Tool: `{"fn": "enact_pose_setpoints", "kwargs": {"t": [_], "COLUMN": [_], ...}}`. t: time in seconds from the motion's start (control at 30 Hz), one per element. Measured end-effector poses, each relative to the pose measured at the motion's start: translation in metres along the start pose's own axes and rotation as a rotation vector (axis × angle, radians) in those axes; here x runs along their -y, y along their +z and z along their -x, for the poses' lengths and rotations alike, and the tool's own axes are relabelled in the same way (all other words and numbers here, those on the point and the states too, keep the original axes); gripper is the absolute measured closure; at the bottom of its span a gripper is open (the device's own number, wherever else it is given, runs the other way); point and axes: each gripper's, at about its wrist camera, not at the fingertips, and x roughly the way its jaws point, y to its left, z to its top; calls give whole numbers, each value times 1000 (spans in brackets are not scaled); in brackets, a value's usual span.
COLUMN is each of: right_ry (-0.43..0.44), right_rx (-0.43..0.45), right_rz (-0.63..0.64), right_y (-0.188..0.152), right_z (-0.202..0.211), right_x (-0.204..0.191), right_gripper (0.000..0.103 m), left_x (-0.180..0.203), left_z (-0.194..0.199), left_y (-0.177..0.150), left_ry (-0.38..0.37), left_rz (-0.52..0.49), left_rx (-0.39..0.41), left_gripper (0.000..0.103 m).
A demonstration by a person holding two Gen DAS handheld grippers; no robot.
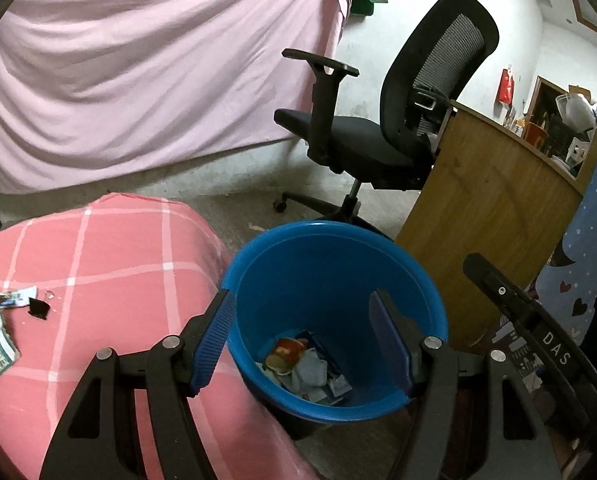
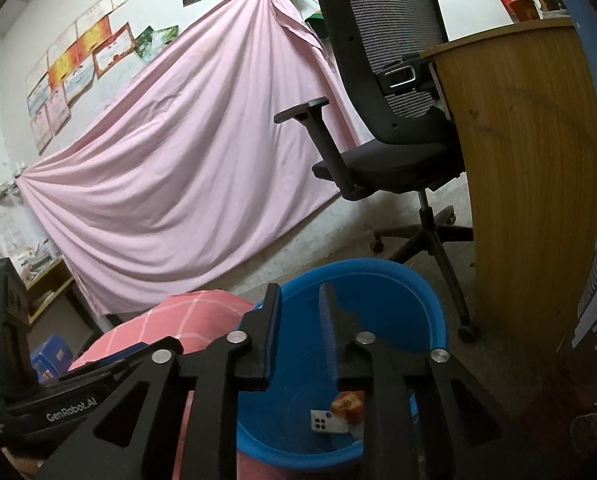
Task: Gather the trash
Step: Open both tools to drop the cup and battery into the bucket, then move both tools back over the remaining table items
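Observation:
A blue bin (image 1: 330, 248) stands on the floor beside a pink checked cushion (image 1: 110, 264). Crumpled wrappers and paper (image 1: 304, 368) lie at the bin's bottom. My left gripper (image 1: 302, 338) is open and empty, held above the bin's mouth. Several scraps of trash (image 1: 6, 320) lie on the cushion at the far left. In the right wrist view the bin (image 2: 402, 304) sits below my right gripper (image 2: 300, 336), which is open with a narrow gap and empty. Wrappers (image 2: 338, 412) show inside the bin.
A black office chair (image 1: 386, 120) stands behind the bin on the floor. A wooden desk panel (image 1: 482, 208) is to the right. A pink sheet (image 1: 138, 64) hangs on the back wall. The other gripper's body (image 1: 538, 336) is at right.

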Motion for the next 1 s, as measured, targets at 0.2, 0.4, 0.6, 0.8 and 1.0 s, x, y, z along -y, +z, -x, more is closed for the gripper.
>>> {"fn": "enact_pose_setpoints", "kwargs": {"t": [0.2, 0.4, 0.6, 0.8, 1.0], "right_ry": [1, 7, 23, 52, 105], "right_rx": [16, 44, 78, 119, 182], "right_rz": [4, 17, 26, 55, 110], "right_y": [2, 6, 11, 11, 8], "right_z": [2, 5, 6, 5, 8], "right_x": [-3, -14, -31, -55, -87], "right_gripper": [81, 70, 48, 16, 0], "left_x": [-5, -23, -48, -75, -101], "left_z": [14, 41, 74, 109, 138], "left_y": [4, 7, 8, 2, -7], "left_ry": [15, 36, 90, 176, 252], "left_rz": [4, 26, 48, 75, 75], "left_rx": [24, 83, 164, 294, 371], "left_gripper": [39, 30, 24, 1, 1]}}
